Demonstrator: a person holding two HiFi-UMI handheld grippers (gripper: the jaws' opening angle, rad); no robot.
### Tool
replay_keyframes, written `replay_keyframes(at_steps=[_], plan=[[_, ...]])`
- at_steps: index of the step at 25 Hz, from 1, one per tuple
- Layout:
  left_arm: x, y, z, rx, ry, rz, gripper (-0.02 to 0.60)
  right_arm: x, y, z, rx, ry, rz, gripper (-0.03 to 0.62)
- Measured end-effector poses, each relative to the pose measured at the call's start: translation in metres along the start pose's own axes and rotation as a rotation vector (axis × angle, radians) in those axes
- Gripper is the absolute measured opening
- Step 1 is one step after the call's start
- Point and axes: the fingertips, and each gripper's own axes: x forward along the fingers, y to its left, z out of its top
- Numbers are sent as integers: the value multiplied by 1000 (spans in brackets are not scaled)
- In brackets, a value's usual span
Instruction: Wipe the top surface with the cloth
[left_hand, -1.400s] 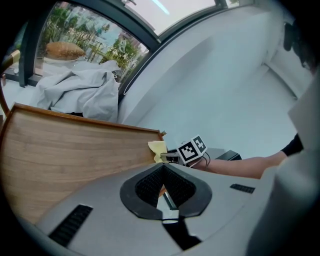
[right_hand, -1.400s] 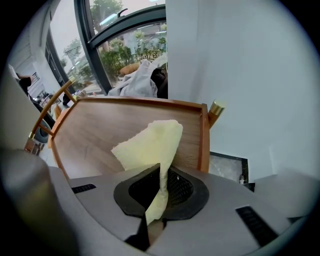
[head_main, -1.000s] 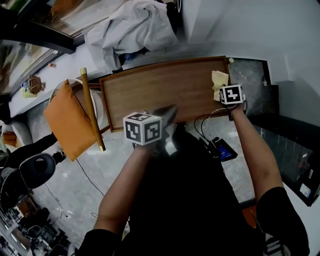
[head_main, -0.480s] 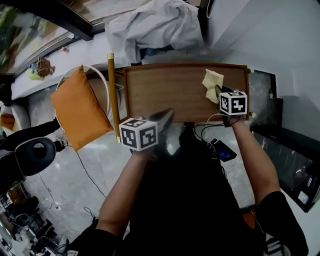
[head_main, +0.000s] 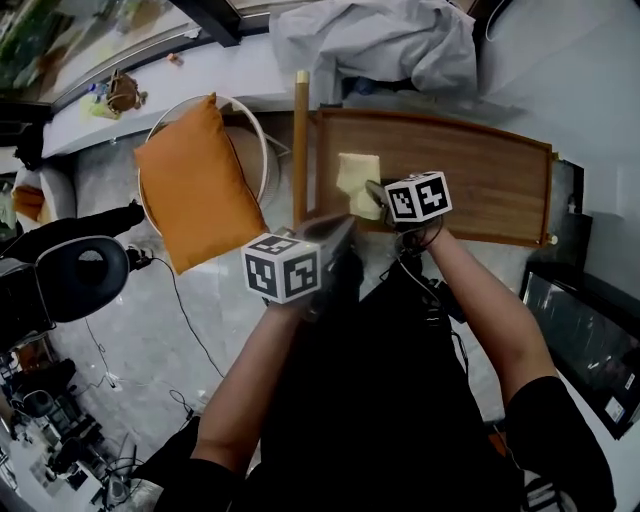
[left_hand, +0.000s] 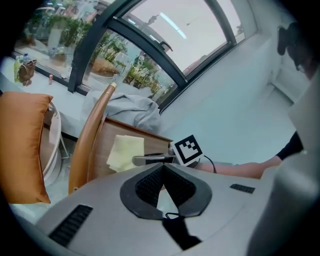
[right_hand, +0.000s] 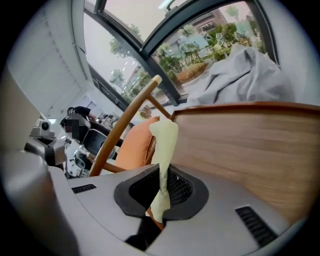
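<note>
Daylight entered through a large window with dark frames, and greenery stood outside. The adjoining wall was plain and pale. A pale sill below the glass carried a heap of grey fabric. The wooden counter stood near the sill. Just left of it were a wooden rail and a round white-framed seat bearing an orange cushion. The floor was grey, stone-patterned tile, with a black chair and loose cables on it.
</note>
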Motion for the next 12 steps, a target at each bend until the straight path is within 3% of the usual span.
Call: replay_keyframes(at_steps=[6, 12], plan=[[-12, 11, -9, -6, 20, -23, 8, 67, 43, -9, -42, 66, 45, 32], [-20, 25, -9, 2, 41, -16, 8, 93, 31, -15, -174, 135, -110, 32]])
